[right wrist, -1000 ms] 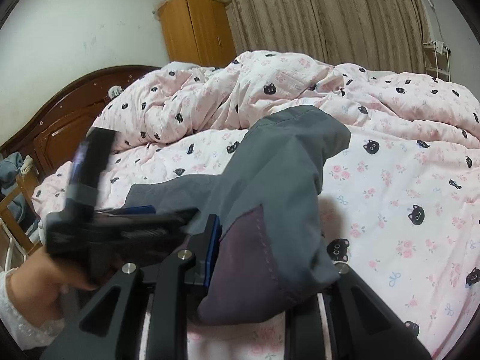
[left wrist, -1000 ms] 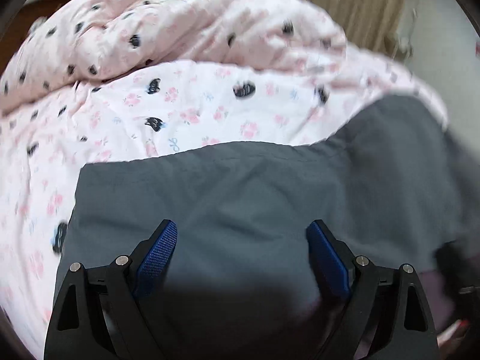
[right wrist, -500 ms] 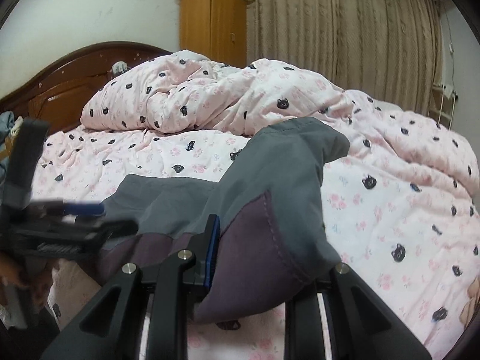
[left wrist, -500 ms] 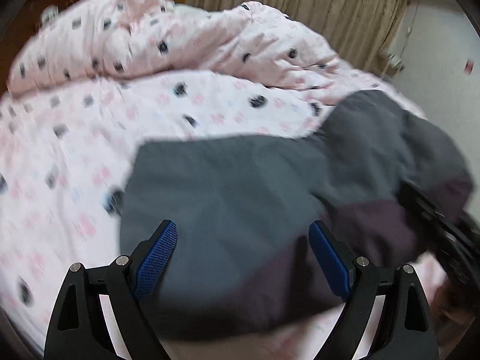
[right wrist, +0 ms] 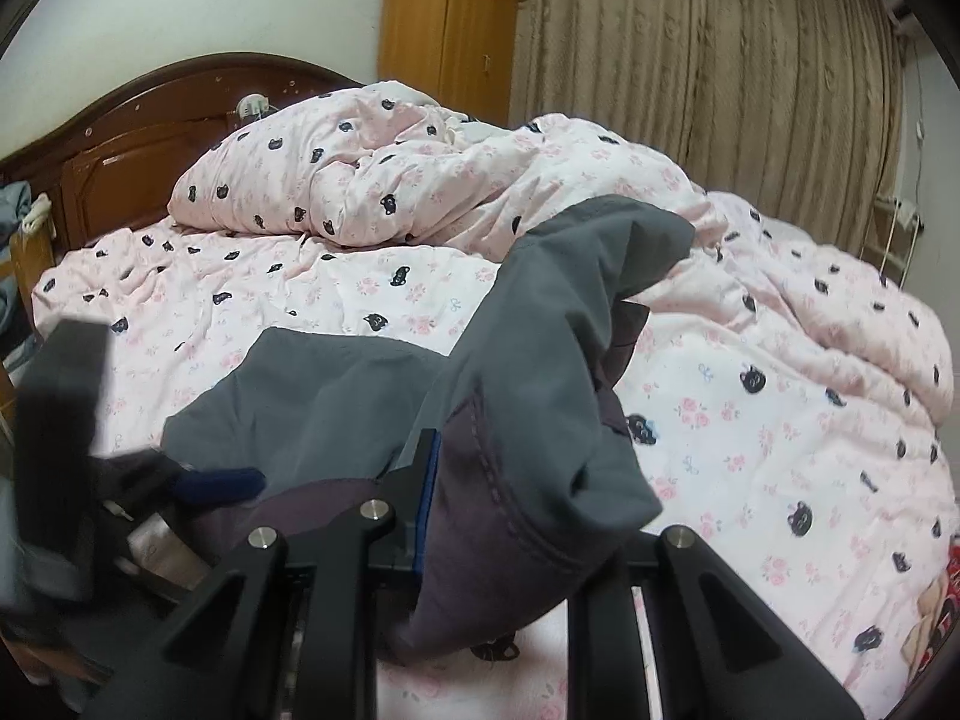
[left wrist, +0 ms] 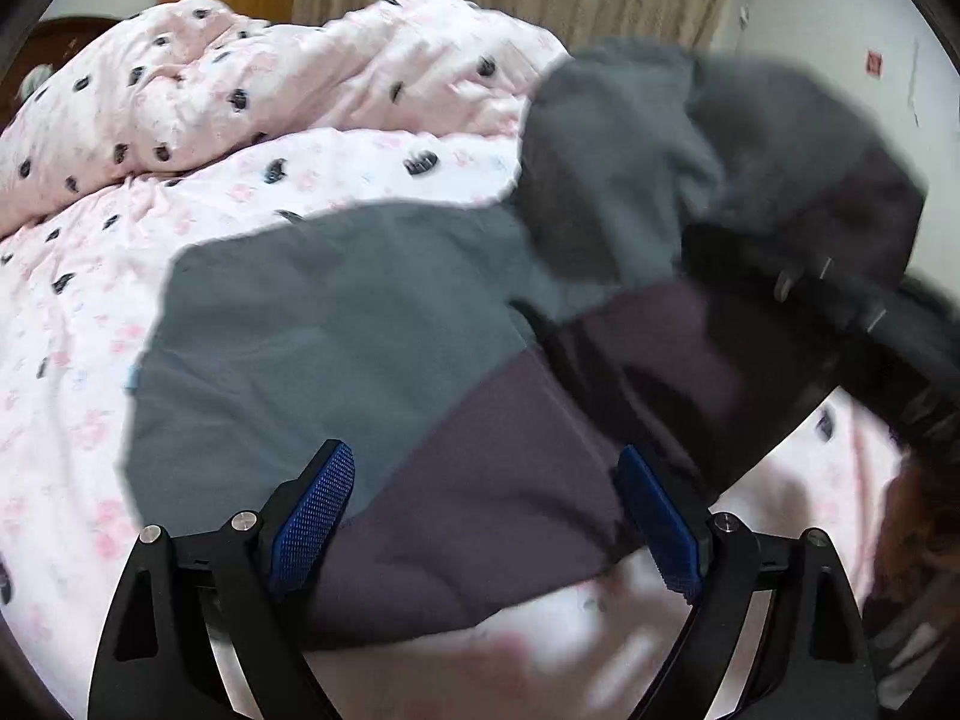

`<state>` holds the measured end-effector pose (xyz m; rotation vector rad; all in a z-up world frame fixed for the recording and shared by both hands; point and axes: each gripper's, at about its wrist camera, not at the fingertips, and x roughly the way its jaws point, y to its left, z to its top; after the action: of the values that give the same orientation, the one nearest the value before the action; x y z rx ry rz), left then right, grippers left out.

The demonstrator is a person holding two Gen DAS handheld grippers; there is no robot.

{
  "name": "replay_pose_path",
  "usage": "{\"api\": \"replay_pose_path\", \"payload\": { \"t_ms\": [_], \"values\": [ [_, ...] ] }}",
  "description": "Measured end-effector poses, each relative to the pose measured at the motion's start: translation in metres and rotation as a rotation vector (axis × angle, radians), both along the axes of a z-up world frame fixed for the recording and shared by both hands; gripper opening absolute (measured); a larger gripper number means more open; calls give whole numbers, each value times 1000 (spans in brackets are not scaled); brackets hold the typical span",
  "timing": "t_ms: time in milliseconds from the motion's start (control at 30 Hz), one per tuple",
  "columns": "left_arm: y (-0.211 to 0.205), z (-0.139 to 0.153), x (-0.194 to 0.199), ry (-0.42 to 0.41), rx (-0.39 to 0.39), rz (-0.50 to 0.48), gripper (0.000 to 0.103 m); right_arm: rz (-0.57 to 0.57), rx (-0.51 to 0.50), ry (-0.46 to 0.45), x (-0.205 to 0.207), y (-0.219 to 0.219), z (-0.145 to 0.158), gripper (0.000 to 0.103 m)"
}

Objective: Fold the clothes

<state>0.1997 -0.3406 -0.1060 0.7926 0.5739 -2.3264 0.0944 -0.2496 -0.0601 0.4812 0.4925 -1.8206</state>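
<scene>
Grey, thin woven cloth with a plum band along one edge: the garment (right wrist: 336, 396) lies partly flat near the bed's (right wrist: 780, 420) front edge, its right part lifted. Your right gripper (right wrist: 516, 510) is clamped on that plum band, the cloth draping limp over it. Your left gripper (left wrist: 486, 516) stands spread, blue ribbed pads on either side of the banded hem, gripping nothing. Expect it light, floppy and prone to sagging; pinch at the stitched hem, where it is thickest.
</scene>
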Motion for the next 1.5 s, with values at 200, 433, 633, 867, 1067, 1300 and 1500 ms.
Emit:
{"api": "replay_pose_path", "payload": {
  "t_ms": [200,433,633,867,1067,1300,1500],
  "values": [
    [-31,15,40,-97,-153,189,87,19,22,63,15,-8,5,21],
    [-63,-28,54,-121,105,244,88,53,63,177,55,-26,4,21],
    [-69,-33,77,-15,237,330,87,133,138,313,103,-49,-16,21],
    [-90,-27,119,-13,221,507,87,190,220,399,141,-74,-54,21],
    [-96,-23,123,-17,165,514,87,214,242,437,153,-78,-67,21],
    [-99,2,117,93,53,410,87,252,228,448,161,-72,-82,30],
    [-94,7,96,139,53,298,87,286,209,455,164,-67,-90,32]
  ]
}}
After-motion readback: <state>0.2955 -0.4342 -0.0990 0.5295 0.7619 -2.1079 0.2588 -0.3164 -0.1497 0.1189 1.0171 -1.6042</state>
